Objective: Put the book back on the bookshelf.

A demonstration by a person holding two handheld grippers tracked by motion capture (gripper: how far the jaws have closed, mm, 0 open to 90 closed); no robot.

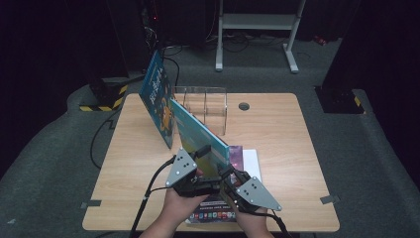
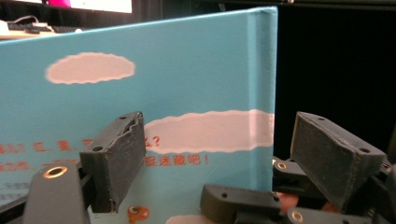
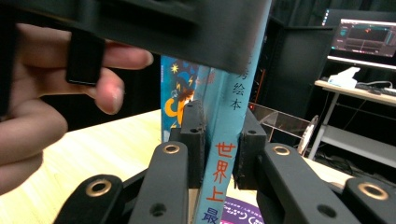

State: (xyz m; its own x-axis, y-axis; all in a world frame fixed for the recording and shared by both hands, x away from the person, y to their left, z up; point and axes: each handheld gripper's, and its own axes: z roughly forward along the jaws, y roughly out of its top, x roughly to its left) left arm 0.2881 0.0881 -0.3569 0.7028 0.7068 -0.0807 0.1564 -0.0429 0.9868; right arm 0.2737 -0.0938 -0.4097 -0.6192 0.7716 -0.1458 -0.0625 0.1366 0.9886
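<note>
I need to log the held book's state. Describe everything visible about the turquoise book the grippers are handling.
The turquoise book is a thin hardcover with white clouds and red-orange Chinese print. It stands on edge, tilted, over a stack of flat books. The right gripper clamps its spine. The left gripper has its jaws apart, one in front of the cover.

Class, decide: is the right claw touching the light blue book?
Touching. In the right gripper view, the right claw has both jaws pressed against the spine of the light blue book, no gap either side.

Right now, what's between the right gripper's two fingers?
The spine of the teal book, pinched between the right gripper fingers, as the right gripper view shows.
</note>
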